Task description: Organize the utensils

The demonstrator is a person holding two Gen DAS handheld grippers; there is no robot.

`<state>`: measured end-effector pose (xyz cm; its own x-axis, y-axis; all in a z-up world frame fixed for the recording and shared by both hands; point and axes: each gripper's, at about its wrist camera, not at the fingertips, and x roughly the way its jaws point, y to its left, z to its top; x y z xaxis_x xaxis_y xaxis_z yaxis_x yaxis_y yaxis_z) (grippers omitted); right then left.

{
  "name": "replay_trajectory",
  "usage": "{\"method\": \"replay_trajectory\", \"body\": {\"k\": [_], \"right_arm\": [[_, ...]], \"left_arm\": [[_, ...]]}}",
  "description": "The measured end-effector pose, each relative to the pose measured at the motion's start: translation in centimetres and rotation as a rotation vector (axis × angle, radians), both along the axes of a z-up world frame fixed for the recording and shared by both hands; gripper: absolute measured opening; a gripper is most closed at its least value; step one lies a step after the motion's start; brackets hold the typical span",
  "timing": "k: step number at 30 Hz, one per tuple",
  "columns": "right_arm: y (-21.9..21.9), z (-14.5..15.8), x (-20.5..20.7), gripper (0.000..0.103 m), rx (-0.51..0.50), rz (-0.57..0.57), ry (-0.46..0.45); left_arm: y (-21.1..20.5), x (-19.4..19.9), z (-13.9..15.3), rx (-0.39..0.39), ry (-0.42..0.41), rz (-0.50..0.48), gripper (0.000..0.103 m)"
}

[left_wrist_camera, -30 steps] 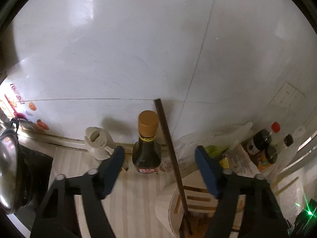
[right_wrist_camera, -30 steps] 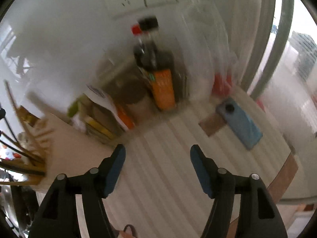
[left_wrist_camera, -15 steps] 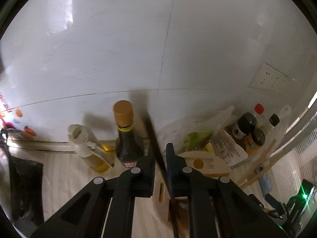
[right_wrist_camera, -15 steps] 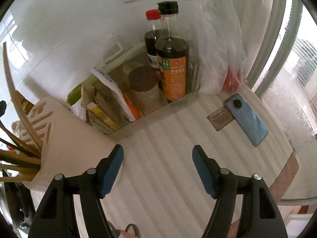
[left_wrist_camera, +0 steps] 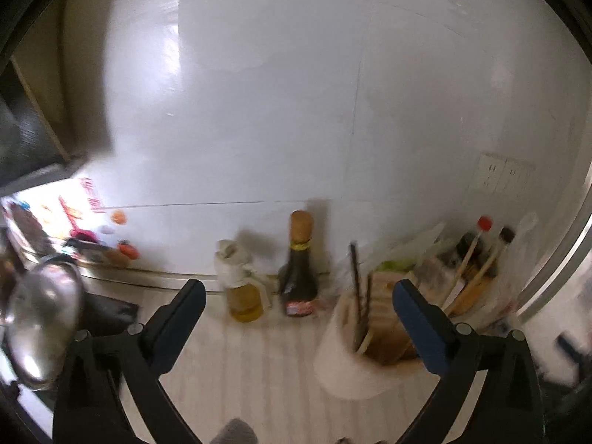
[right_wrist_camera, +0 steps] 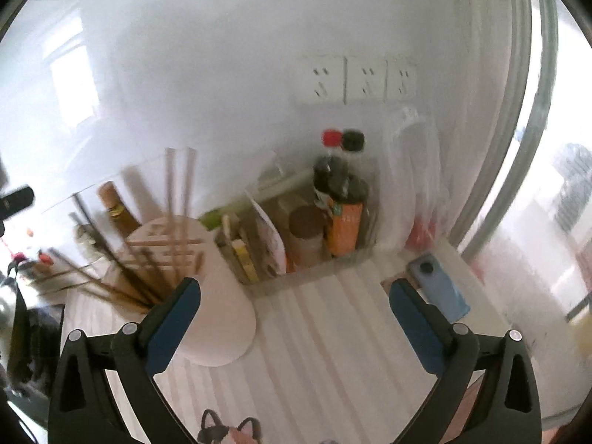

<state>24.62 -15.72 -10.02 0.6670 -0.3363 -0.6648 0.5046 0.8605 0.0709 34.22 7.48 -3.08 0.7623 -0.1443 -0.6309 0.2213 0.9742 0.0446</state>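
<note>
A cream utensil holder (left_wrist_camera: 351, 362) stands on the striped counter, with dark chopsticks (left_wrist_camera: 356, 288) and light wooden ones (left_wrist_camera: 470, 266) sticking out of it. It also shows in the right wrist view (right_wrist_camera: 218, 303), full of several wooden chopsticks (right_wrist_camera: 174, 214). My left gripper (left_wrist_camera: 298, 301) is open and empty, pulled back above the counter, with the holder by its right finger. My right gripper (right_wrist_camera: 294, 298) is open and empty, with the holder by its left finger.
A dark sauce bottle (left_wrist_camera: 298, 270) and an oil jug (left_wrist_camera: 242, 288) stand by the wall. A steel pot (left_wrist_camera: 40, 318) sits at left. A tray of sauce bottles (right_wrist_camera: 342, 199) and packets stands behind the holder. A blue phone (right_wrist_camera: 438, 288) lies at right.
My left gripper was shut on a dark chopstick over the holder; it has let go, opened wide and pulled back. My right gripper stayed open and its view shifted toward the holder.
</note>
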Motion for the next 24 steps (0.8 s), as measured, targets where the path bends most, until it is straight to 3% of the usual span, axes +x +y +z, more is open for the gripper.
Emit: {"method": "replay_trajectory", "body": {"k": [10, 24], "right_arm": [[3.3, 3.1, -5.3, 0.103, -0.096, 0.071, -0.072], [4.4, 9.3, -19.6, 0.103, -0.117, 0.186, -0.170]], "left_arm": [[0.2, -8.7, 0.2, 0.022, -0.019, 0.035, 0.103], [-1.0, -25.3, 5.2, 0.019, -0.080, 0.101, 0.103]]}}
